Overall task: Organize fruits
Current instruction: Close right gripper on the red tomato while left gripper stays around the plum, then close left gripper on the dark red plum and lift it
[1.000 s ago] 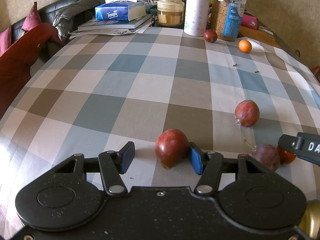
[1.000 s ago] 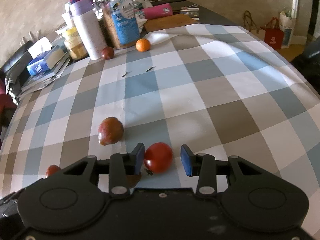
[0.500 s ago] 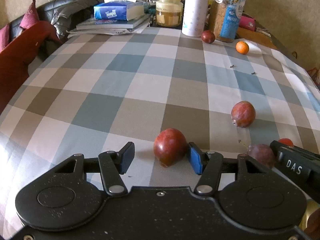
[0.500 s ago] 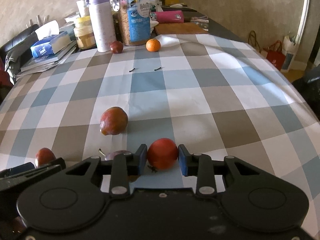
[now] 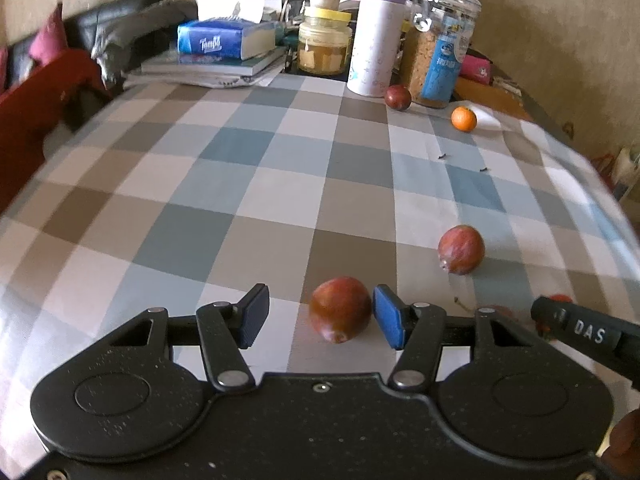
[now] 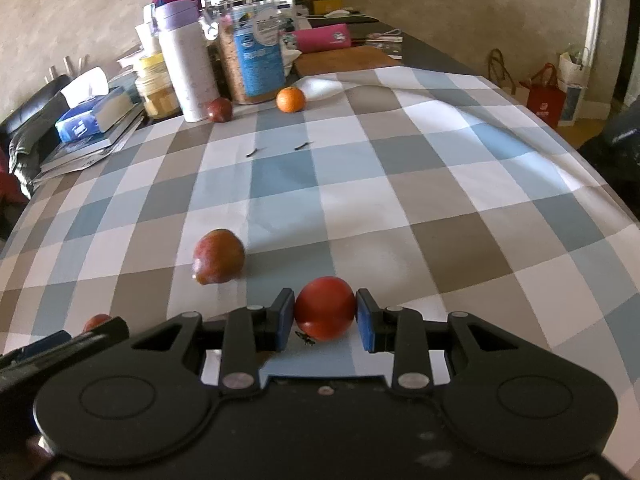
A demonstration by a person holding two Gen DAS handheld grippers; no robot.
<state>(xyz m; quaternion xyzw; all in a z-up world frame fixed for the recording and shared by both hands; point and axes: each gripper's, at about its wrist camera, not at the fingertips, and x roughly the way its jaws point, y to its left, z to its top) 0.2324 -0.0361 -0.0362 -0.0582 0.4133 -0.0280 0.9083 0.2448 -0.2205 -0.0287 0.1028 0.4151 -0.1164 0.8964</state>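
My left gripper (image 5: 318, 316) is open around a dark red plum (image 5: 340, 309) that lies on the checked tablecloth close to the right pad, with a wide gap to the left pad. My right gripper (image 6: 325, 318) is shut on a red tomato (image 6: 325, 312), both blue pads against its sides. A second plum (image 5: 461, 249) lies between the two grippers and also shows in the right wrist view (image 6: 218, 255). A third plum (image 5: 398, 97) and a small orange (image 5: 464, 118) lie far back by the jars. The right gripper's body (image 5: 588, 332) shows at the right edge.
At the table's far end stand a white and purple bottle (image 5: 378, 36), a cereal jar (image 5: 440, 46), a yellow-lidded jar (image 5: 325, 46) and a tissue box on books (image 5: 224, 42). A sofa (image 5: 60, 64) is at the left. Two small dark bits (image 6: 276, 149) lie on the cloth.
My right gripper has closed its pads onto the tomato. My left gripper has stayed open around its plum while the view shifted slightly.
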